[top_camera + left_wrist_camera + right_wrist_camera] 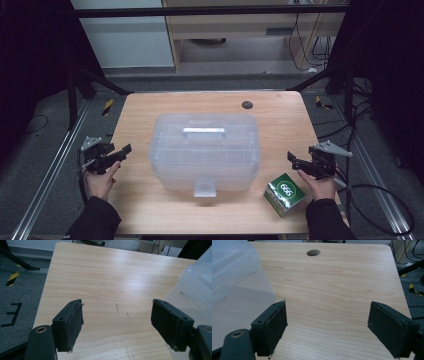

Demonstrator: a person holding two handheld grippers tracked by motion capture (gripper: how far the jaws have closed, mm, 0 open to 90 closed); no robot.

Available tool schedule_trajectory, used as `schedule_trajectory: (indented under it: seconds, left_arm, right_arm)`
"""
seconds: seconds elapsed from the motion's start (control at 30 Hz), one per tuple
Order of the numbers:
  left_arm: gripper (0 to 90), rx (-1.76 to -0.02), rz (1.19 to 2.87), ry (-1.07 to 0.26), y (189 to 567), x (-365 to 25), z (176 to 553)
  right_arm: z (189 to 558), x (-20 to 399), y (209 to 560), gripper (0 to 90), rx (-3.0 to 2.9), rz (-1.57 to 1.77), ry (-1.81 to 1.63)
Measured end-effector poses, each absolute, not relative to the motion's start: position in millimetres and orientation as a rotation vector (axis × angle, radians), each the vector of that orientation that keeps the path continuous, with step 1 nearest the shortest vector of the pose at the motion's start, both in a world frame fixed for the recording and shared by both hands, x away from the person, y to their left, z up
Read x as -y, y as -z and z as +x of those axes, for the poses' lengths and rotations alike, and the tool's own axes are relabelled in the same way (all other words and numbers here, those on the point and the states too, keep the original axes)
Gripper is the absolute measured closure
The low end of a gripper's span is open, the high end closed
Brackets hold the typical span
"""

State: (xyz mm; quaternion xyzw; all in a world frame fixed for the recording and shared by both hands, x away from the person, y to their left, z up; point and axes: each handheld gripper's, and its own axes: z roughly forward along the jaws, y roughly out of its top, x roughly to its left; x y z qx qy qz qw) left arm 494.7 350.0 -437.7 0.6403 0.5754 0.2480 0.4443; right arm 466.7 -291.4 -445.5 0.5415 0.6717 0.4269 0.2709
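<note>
Bench point(150, 210): light wood-grain top, rounded corners, sitting on grey carpet. Round dark cable hole point(247, 105) near the far edge, right of centre. Clear plastic storage box point(205, 150) dead centre, lid on, handle on top, front latch facing the near edge. Green carton point(285, 194) at near right, just beside the box's near-right corner but apart from it, turned at an angle to the bench edge, white print on top. Faint dark scuffs point(116, 306) on the left part.

One clear plastic box point(204, 150), one green carton point(284, 193), two tools — left point(125, 150), right point(291, 157) — one table point(150, 110).
</note>
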Motion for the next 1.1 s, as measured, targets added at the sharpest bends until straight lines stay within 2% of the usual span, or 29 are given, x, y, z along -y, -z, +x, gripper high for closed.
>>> schedule_trajectory:
  seconds: [0.37,1.1]
  left_arm:
    - [27.8,-1.372,1.636,-0.67,424,-340,489]
    - [27.2,-1.152,1.736,-0.756,373,-314,475]
  right_arm:
    - [464,284,446,22.7,-1.873,1.394,-1.145]
    - [462,276,439,22.6,-1.925,1.308,-1.139]
